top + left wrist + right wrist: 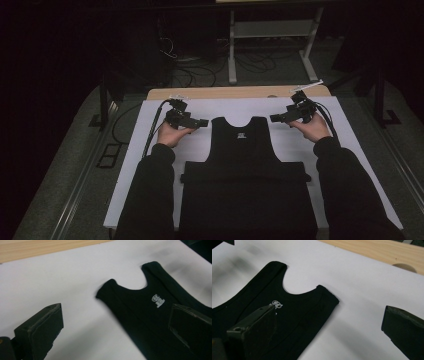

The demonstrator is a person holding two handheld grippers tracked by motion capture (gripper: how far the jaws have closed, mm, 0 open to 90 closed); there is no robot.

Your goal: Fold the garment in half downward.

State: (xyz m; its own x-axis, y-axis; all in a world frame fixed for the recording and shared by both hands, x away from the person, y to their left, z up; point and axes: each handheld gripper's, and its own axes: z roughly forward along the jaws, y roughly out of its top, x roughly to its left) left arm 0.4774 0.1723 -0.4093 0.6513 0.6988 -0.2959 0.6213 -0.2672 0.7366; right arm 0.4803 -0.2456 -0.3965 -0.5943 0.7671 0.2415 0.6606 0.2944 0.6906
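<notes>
**A:** What is on the table?

**B:** A black sleeveless top [247, 165] lies flat in the middle of the high view, on a white sheet [150, 165] that covers most of a wooden table [225, 92]. Its neckline and two shoulder straps point toward the far edge. A small white logo [242, 135] sits just under the neckline. The lower part looks folded across, with a ridge running side to side near the bottom centre of the frame.

**A:** And the grippers?

**B:** The left gripper [197, 122] hangs at centre left, just beside the left strap. The right gripper [276, 118] hangs at centre right, just beside the right strap. Both point inward at the top. In each gripper's own view the two black jaws stand wide apart with nothing between them, and neither touches the cloth.

**A:** How would the top handle?

**B:** I'd judge it light, soft and limp. It will sag and drape when lifted, and nothing about it is fragile. The strap ends [106, 288] look like the natural places to pinch, one per gripper [329, 296]. A jaw would need to slide under the edge, and thin cloth on a smooth sheet may slip or bunch.

**A:** Anything in the way?

**B:** No. The sheet around the straps is bare. Beyond the table, at the top of the frame, are floor cables [200, 70] and a white stand [272, 30], well apart.
</notes>
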